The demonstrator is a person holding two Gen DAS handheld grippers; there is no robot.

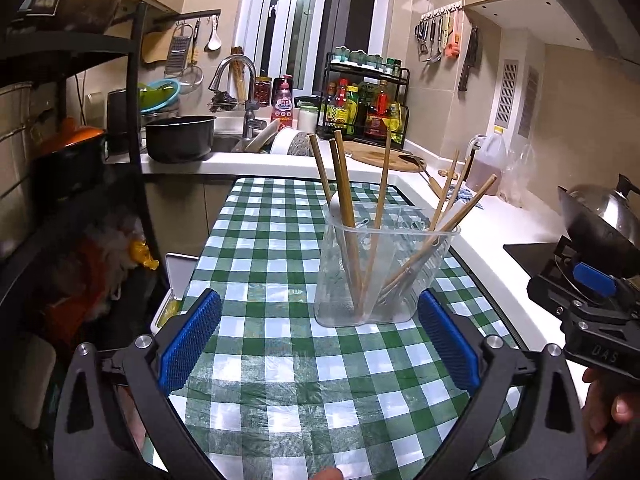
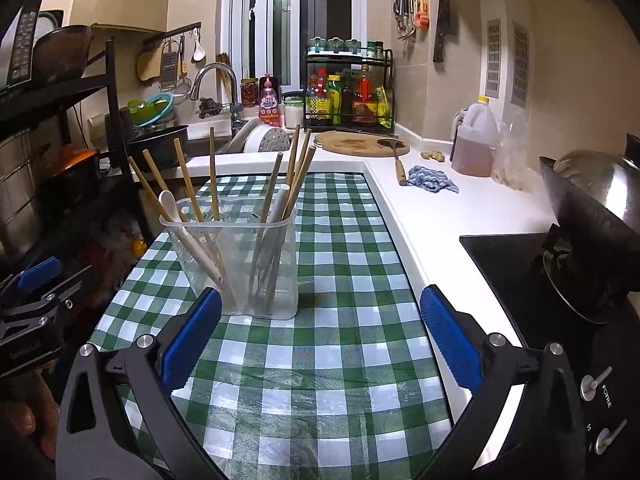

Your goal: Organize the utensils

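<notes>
left gripper (image 1: 320, 334): jaws wide, empty | right gripper (image 2: 320, 334): jaws wide, empty | clear holder (image 1: 380, 268): mid-frame on checked cloth (image 1: 276, 368); chopsticks (image 1: 346, 200) upright inside

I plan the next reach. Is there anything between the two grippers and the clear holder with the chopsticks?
Nothing visible. Only bare checked cloth lies between the open left gripper, the open right gripper and the holder. The chopsticks and a white spoon already stand inside the holder.
</notes>
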